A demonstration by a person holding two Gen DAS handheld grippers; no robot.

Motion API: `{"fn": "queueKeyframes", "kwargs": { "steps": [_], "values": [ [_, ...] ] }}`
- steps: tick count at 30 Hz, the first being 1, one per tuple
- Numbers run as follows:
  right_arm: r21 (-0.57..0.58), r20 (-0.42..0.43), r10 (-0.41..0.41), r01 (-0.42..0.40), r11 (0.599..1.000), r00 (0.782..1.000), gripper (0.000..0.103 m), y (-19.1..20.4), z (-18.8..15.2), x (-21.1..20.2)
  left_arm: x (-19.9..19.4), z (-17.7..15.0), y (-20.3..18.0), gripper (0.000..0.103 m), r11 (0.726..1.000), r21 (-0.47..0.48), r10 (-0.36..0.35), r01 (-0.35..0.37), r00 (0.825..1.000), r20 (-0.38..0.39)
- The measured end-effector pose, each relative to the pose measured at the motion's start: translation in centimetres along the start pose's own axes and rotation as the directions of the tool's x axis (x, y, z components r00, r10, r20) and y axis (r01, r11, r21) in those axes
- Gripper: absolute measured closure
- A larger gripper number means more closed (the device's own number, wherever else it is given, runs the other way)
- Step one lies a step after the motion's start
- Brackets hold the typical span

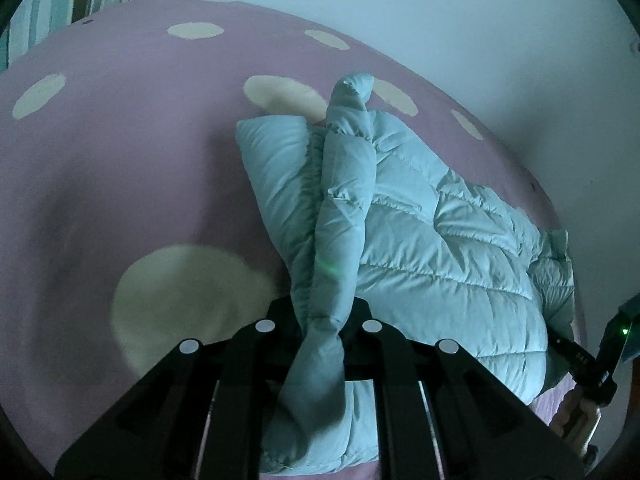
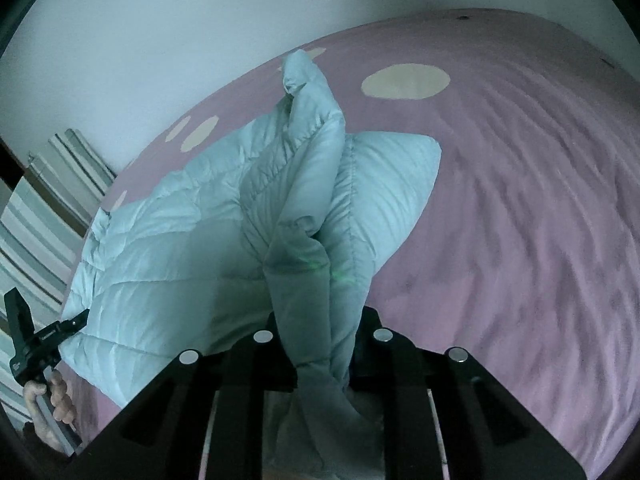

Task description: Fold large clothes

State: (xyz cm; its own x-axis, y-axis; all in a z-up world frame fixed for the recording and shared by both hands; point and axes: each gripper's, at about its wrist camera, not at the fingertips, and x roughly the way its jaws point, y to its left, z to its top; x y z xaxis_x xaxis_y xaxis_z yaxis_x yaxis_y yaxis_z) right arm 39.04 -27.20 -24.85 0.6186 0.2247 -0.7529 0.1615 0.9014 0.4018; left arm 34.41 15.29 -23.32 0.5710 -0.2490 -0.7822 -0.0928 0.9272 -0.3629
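The left gripper is clamped on a pinched fold of the pale blue puffer jacket, and the right gripper is likewise clenched on a bunched edge of it. From each grip a ridge of jacket rises toward twelve o'clock. The rest spreads over the pink bedspread with cream dots, toward three o'clock in the left view and nine o'clock in the right.

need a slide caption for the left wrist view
Left gripper shut on a pale blue puffer jacket lying on a pink spotted bedspread.
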Motion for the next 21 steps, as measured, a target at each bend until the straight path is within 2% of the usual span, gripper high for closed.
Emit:
{"fn": "queueKeyframes", "kwargs": {
  "steps": [8, 16, 21],
  "values": [
    [0.017, -0.022, 0.009, -0.009, 1.000, 1.000, 0.087, 0.4, -2.3, -1.0, 0.0, -0.1, 0.2, 0.092, 1.000, -0.005, 0.000, 0.000, 1.000, -0.016],
    [0.004, -0.032, -0.004, 0.004, 1.000, 0.999, 0.087, 0.7, -4.9, -2.2, -0.9, -1.2, 1.7, 0.092, 0.998, -0.051, -0.035, 0.033, 0.999, -0.037],
    [-0.002, -0.028, -0.011, 0.011, 1.000, 1.000, 0.086, 0.9, -4.9, -2.0, 0.5, -0.5, 1.8, 0.090, 0.997, -0.060, -0.042, 0.039, 0.998, -0.044]
  ]
}}
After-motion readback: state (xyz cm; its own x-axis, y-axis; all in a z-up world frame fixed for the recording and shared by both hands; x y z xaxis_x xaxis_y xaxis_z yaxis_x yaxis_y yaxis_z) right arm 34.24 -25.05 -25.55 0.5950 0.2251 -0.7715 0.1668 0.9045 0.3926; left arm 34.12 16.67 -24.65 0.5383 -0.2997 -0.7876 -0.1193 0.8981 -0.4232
